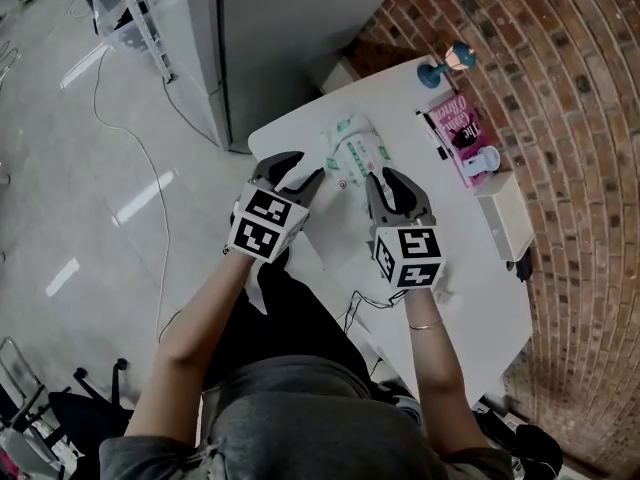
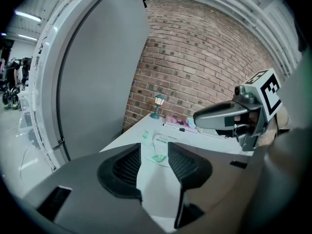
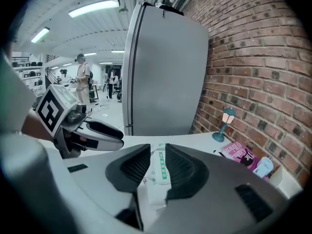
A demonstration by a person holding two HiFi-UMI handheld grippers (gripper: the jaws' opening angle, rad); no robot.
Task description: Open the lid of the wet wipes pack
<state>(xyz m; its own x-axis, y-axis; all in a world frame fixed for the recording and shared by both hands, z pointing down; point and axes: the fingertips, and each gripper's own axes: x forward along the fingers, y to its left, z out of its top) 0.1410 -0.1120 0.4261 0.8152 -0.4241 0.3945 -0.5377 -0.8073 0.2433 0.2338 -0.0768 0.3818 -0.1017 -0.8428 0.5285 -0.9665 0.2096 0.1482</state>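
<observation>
The wet wipes pack (image 1: 352, 153) is white with green print and lies flat on the white table (image 1: 470, 298), lid down as far as I can tell. My left gripper (image 1: 300, 168) hovers at the pack's near left corner, jaws open and empty. My right gripper (image 1: 388, 180) is at the pack's near right end, also open. In the left gripper view the pack (image 2: 161, 143) shows ahead through the gap of the left gripper (image 2: 154, 155). In the right gripper view the pack (image 3: 156, 172) lies just beyond and below the right gripper (image 3: 157, 155); its pads do not press it.
A small blue lamp (image 1: 445, 65), a pink book (image 1: 458, 128), a black pen (image 1: 432, 138) and a small white bottle (image 1: 485, 163) line the table's side by the brick wall. A white box (image 1: 505, 216) stands nearer. A tall grey cabinet (image 1: 290, 28) rises beyond the table.
</observation>
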